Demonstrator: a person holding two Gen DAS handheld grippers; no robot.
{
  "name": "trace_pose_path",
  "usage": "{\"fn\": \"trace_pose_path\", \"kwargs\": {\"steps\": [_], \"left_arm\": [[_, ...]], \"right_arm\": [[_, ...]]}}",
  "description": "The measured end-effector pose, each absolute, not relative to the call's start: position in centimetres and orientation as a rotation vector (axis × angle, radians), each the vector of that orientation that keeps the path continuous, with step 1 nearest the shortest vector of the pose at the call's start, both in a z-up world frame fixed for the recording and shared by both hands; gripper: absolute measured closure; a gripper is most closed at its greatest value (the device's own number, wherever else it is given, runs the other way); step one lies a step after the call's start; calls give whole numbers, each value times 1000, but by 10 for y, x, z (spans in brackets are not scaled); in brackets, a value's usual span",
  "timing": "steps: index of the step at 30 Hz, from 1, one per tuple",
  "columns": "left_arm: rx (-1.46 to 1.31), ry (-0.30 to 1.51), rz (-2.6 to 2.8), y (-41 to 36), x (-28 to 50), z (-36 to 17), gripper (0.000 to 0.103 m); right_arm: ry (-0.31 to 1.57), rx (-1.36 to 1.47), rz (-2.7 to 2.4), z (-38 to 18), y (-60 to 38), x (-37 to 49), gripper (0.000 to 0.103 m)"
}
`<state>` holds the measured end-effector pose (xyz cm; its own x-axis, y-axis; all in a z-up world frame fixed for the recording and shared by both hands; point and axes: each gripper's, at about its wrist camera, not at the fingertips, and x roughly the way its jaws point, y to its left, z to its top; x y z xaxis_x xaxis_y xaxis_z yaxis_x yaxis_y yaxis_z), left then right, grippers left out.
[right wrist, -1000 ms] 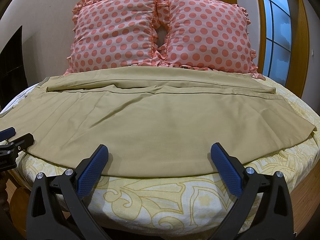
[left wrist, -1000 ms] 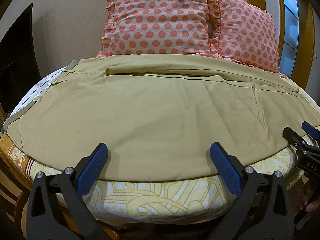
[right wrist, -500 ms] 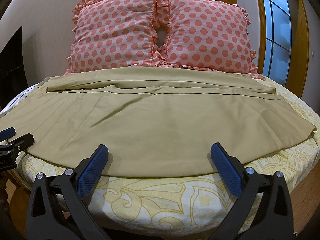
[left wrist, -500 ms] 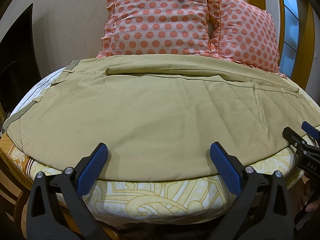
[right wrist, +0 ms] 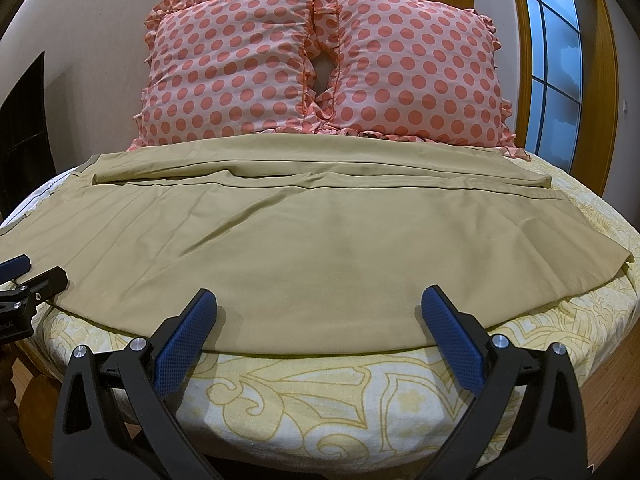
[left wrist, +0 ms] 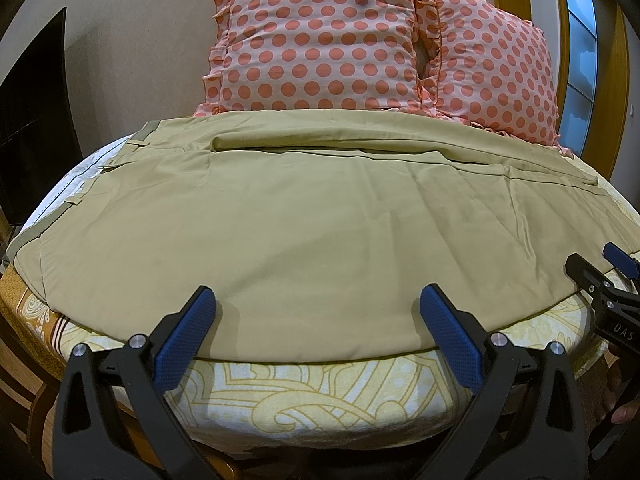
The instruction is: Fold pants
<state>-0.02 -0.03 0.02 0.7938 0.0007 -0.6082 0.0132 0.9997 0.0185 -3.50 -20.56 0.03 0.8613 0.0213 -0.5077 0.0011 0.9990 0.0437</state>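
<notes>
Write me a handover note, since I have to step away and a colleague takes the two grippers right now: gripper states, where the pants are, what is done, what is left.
Left gripper: open, holding nothing, at the near edge of the pants.
Right gripper: open, holding nothing, at the same near edge further toward the leg ends.
The pants lie flat across the bed, waistband at the left, hems at the right, in front of the two polka-dot pillows.
Done: pants spread out, one leg lying along the far side.
Left: all the folding; no grasp made yet.
</notes>
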Motion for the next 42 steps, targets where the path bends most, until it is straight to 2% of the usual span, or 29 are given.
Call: {"fn": "trace_pose_path", "kwargs": {"steps": [16, 22, 27, 31, 32, 33, 36, 42], "left_arm": [[23, 683, -9, 3, 6, 4, 2], [19, 733, -24, 5, 12, 7, 2], [5, 692, 30, 24, 36, 42, 2], [43, 646, 68, 27, 66, 65, 2], [43, 644, 71, 27, 72, 68, 2], [41, 642, 74, 28, 80, 71, 2], [37, 641, 76, 29, 93, 75, 2], [37, 658, 88, 32, 109, 69, 2]], "right_arm": [[564, 39, 19, 3, -207, -31, 1], [662, 62, 53, 17, -222, -19, 1], [676, 221, -121, 80, -308, 55, 1], [768, 414, -304, 86, -379, 153, 1], [793, 461, -362, 83, -396, 184, 4], [811, 487, -400, 80, -407, 206, 15], [866, 586, -518, 64, -439, 267, 28], [894, 668, -704, 34, -474, 331, 29]]}}
